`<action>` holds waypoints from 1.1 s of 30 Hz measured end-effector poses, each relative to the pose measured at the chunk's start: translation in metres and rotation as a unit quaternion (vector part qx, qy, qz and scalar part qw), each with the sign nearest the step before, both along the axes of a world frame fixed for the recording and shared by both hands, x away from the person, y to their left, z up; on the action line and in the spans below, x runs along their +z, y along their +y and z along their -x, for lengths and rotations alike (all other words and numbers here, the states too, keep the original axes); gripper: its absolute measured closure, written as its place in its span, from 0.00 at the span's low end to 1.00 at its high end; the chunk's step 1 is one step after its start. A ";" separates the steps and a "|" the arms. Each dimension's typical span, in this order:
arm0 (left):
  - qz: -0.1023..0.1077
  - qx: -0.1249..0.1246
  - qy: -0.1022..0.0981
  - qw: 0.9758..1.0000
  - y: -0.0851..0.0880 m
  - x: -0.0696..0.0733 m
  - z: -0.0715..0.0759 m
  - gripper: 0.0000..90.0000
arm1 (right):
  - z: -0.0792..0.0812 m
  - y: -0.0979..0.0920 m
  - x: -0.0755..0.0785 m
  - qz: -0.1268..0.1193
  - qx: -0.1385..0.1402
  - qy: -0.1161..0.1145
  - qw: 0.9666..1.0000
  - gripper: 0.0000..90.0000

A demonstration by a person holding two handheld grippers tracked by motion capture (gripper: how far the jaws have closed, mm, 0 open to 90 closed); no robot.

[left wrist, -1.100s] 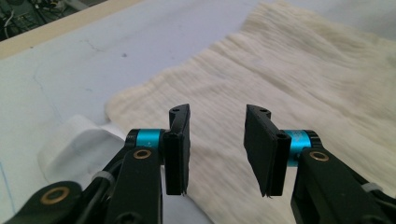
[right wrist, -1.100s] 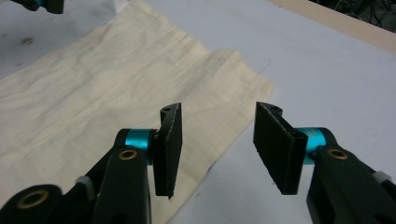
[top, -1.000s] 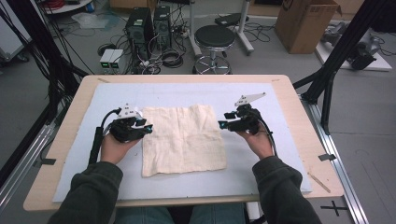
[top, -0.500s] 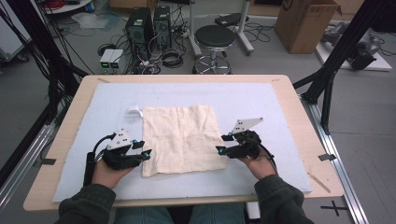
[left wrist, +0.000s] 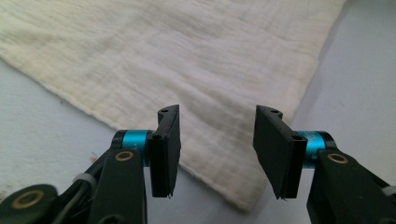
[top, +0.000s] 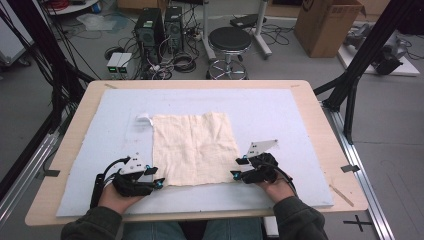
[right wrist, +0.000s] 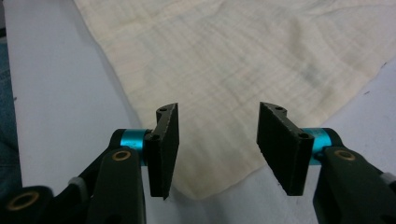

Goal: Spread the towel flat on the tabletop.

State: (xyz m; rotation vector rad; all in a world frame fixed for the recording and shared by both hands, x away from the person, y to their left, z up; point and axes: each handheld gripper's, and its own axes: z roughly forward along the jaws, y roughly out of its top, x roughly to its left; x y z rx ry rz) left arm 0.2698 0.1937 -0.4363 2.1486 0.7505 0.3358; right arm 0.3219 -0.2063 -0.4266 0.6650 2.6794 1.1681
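A cream cloth [top: 195,149] lies flat at the centre of the high view, on the pale blue mat [top: 280,107] that covers the worktop [top: 320,125]. The left gripper [top: 156,179] sits at the cloth's lower left corner, the right gripper [top: 237,167] at its lower right corner.

Both grippers are released. In the left gripper view the left gripper's jaws, which have just been opening, stand apart with the cloth's corner [left wrist: 243,198] lying on the mat below the gap; in the right gripper view the right gripper's jaws, just closing a little, straddle the other corner [right wrist: 201,189]. Neither presses on the fabric.

The likely risk from here is a pinch that misses. The thin cloth lies flush with the mat, so jaws closing too high would grab nothing, and jaws dragging low could push the corner into a wrinkle. An uneven catch between the two sides would skew any fold or lift.

The cloth is nearly square, its slightly longer axis running from the bottom of the high view toward the top, tilted a touch clockwise. A small white tag [top: 144,119] marks its upper left corner.
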 end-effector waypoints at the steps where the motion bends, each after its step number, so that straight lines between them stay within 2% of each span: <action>1: 0.000 0.000 0.002 1.000 -0.001 -0.001 0.000 0.60 | 0.000 0.000 -0.001 0.002 0.002 0.000 1.000 0.57; 4: -0.015 -0.007 0.009 1.000 -0.003 -0.004 -0.001 0.66 | 0.000 0.000 -0.005 0.015 0.001 0.005 1.000 0.62; 8: -0.020 -0.007 0.001 1.000 -0.004 -0.005 0.000 0.75 | 0.002 0.003 -0.009 0.039 0.010 0.004 0.999 0.69; 13: -0.031 -0.022 -0.009 0.999 -0.008 -0.005 0.003 0.93 | 0.001 0.003 -0.009 0.039 0.007 0.004 0.999 0.82; 15: -0.028 -0.022 -0.005 0.999 -0.008 -0.005 0.002 0.97 | 0.001 0.005 -0.009 0.039 0.011 0.007 0.999 0.87; 20: -0.027 -0.022 0.000 0.999 -0.006 -0.004 0.000 0.98 | 0.000 0.005 -0.009 0.032 0.016 0.021 0.999 0.97; 26: -0.023 -0.008 0.000 1.000 0.005 0.001 0.000 0.98 | 0.002 0.010 -0.007 0.027 0.028 0.027 0.999 0.98; 33: -0.023 -0.002 0.001 1.000 0.016 0.005 0.003 0.98 | 0.011 0.019 -0.005 0.025 0.046 0.032 0.998 0.98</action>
